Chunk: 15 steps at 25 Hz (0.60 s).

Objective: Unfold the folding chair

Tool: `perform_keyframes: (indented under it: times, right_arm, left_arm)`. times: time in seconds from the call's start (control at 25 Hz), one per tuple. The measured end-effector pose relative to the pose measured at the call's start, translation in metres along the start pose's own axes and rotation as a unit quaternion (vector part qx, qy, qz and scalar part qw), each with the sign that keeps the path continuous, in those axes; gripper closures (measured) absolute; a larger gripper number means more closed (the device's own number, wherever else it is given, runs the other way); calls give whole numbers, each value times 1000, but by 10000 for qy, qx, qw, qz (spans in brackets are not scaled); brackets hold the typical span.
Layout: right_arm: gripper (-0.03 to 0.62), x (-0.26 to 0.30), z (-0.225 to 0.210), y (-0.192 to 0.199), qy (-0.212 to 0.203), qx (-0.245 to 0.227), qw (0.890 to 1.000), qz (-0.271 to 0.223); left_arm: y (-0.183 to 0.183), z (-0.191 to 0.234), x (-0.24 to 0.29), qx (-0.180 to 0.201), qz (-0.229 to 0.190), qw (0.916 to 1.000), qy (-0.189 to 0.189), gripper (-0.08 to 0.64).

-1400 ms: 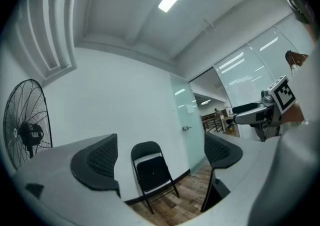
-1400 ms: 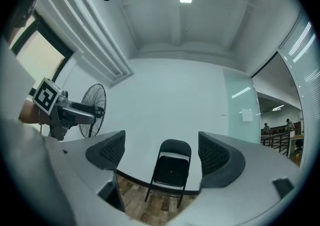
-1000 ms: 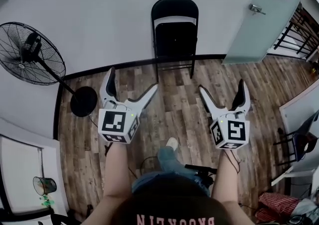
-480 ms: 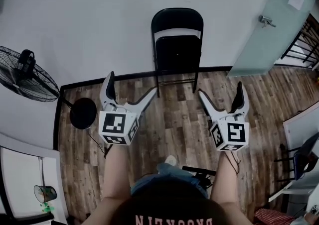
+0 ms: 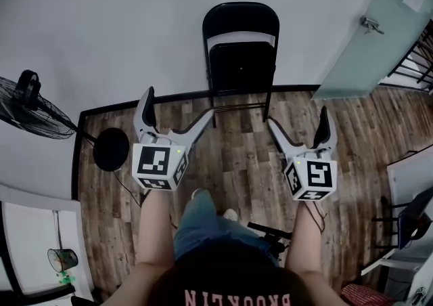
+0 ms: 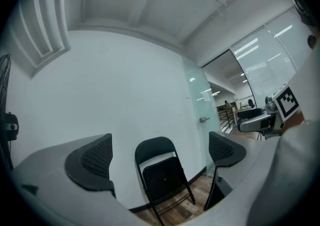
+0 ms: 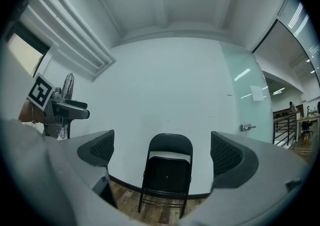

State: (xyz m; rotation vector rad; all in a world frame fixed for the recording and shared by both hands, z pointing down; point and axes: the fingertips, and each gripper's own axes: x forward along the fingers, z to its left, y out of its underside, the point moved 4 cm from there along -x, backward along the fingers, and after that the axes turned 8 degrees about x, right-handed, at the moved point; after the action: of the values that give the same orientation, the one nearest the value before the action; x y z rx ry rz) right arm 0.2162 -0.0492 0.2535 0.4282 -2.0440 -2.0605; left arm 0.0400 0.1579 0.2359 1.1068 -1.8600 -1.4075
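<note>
A black folding chair point(image 5: 240, 54) leans folded flat against the white wall, its feet on the wood floor. It shows between the jaws in the left gripper view point(image 6: 162, 177) and in the right gripper view point(image 7: 167, 175). My left gripper point(image 5: 177, 108) is held out short of the chair, to its lower left, jaws wide open and empty. My right gripper point(image 5: 296, 124) is level with it on the lower right, also open and empty. Neither touches the chair.
A pedestal fan point(image 5: 30, 105) with a round black base point(image 5: 111, 149) stands at the left by the wall. A frosted glass door point(image 5: 382, 27) with a handle is at the right. The person's leg point(image 5: 199, 220) steps forward below. Furniture edges crowd the right side.
The person has stepped closer to the wall: the chair sits larger and more central, the fan has slid toward the left edge, and a leg has swung forward. Both grippers stay open.
</note>
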Motion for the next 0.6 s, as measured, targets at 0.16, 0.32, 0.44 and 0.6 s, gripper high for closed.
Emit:
perform_keyframes:
  times: [0.16,0.32,0.44,0.6]
  right_arm:
    - [18,8,-4,9,0,-28,9999,97]
    - [18,19,-13,12,163,-78,9998,93]
    - [18,32,-23,10,327,-69,9994,49]
    - [18,60,-28,13,398,55,9992,50]
  left_arm:
    - [5,1,17,81,40,9999,93,-9]
    - [9,5,40,24,1,9998,181,-9]
    - [11,10,60,-46,-47,9996,284,-9]
    - [17,22,84,-98,-158,9984,530,-9]
